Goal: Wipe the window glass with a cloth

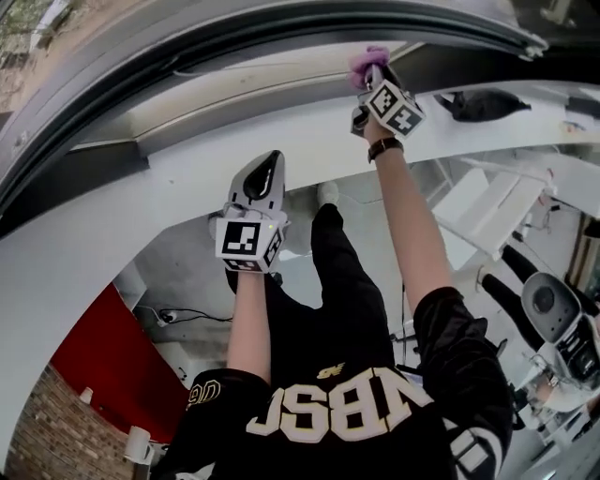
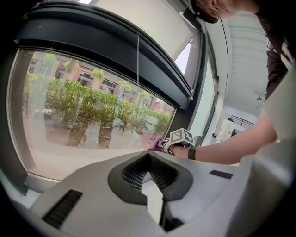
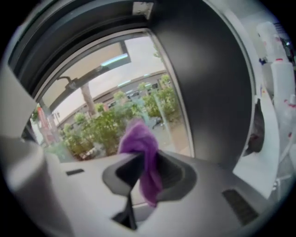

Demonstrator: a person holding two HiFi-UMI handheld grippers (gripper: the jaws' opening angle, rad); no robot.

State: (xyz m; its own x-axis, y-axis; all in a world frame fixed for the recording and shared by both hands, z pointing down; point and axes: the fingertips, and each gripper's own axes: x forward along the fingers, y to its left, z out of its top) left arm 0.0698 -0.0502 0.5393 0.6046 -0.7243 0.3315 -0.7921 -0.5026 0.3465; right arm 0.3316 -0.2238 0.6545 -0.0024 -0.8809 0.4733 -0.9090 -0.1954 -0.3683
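The right tongs are clamped on a purple cloth. A bunch of it stands up above the jaws and a tail hangs down through the gap between them. In the right gripper view the cloth sits in the centre of the frame, in front of the window glass. Green shrubs and a building show through the pane behind it. A broad dark frame post fills the right of that frame.

In the left gripper view the same cloth shows as a small purple patch just right of centre. It is at the lower right corner of the pane, close to the post, with the right tongs' marker cube beside it. It seems pressed to the glass, though contact is not clear at that size.

The left tongs are together with nothing between them. They point at the pane from lower down and hang well apart from the cloth.

In the head view the right arm reaches to the top centre-right of the frame, with a dark wristwatch on the wrist. The left arm stops short at centre left, over the white windowsill. The dark curved window frame arcs across the top.
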